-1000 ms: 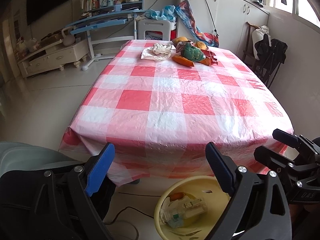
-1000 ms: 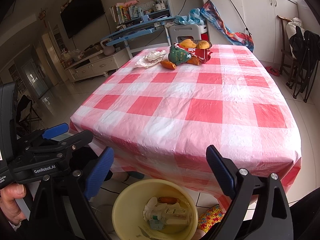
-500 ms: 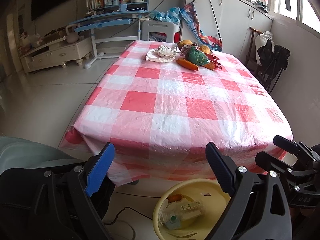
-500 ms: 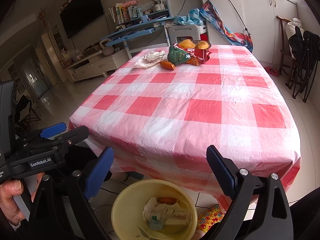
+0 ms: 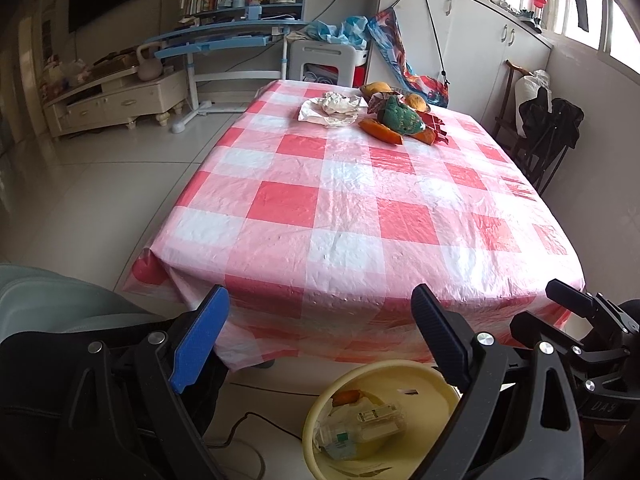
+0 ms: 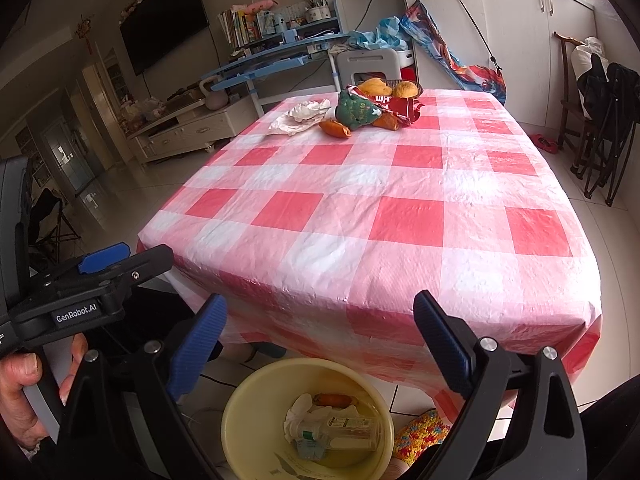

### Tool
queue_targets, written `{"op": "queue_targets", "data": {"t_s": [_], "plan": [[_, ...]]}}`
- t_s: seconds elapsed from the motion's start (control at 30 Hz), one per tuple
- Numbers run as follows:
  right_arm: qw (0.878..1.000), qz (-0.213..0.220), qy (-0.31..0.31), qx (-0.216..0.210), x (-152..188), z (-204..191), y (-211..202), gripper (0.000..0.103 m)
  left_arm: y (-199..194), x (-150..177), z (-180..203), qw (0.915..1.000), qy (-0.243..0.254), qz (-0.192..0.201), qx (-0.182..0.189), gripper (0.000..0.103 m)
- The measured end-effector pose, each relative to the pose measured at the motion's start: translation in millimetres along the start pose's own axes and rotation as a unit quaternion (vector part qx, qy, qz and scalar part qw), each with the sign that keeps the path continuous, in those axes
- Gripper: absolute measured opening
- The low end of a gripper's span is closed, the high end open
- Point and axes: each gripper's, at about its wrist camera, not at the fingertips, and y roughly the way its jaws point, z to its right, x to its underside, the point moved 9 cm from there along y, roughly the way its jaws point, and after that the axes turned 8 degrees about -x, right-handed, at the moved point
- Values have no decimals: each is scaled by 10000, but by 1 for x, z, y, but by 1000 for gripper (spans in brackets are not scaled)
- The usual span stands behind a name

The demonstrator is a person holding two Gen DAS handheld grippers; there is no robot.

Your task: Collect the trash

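- Yellow bin [image 6: 240, 432] sits on the floor just under the near table edge. Inside: a clear plastic bottle [image 6: 344, 430] lying on its side, some crumpled white tissue [image 6: 298, 408] and an orange scrap [image 6: 334, 400].
- The rest of the trash is way over at the far end of the checked tablecloth [image 5: 360, 208]: white crumpled paper [image 5: 332, 108], a green snack bag [image 5: 400, 118], a red wrapper [image 5: 434, 128] and orange peels [image 5: 380, 132], all bunched together.
- Behind that pile there's a dark bowl [image 6: 416, 87] with yellow-orange fruit [image 6: 374, 86] in it.
- Left gripper [image 5: 318, 340]: fingers spread wide, nothing between them, held low over the bin.
- Right gripper [image 6: 320, 340]: same deal, spread apart and empty, right above the bin.
- Compared to a second ago, hardly anything changed: bin contents and table pile look the same, and the left camera's view has just shifted a bit so the table appears slightly farther off.
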Motion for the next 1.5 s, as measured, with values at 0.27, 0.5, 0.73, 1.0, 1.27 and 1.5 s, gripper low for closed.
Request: {"op": "queue_targets", "data": {"t_s": [0.27,0.5,0.73,1.0,1.27,1.5], "plan": [[10000,-4,-2,7,0,0,0,90,0,-1,-1,10000,-24,-2,0,89],[10000,-2,-3,9,0,0,0,90,0,-2,-4,9999,-104,4,-2,89],[10000,-8,-38,37,0,-2,0,90,-4,-7,-12,9993,-358,91,32,89],[9999,47,-26,-155,-12,-10,3,90,-13,-33,-27,9970,-695,340,75,89],[9989,-36,-345,-309,-50,-21,33,90,3,-76,-42,9955,-871,369,38,89],[9974,-73,-698,-152,-116,-9,79,90,44,-130,-33,9966,-718,395,5,89]]}}
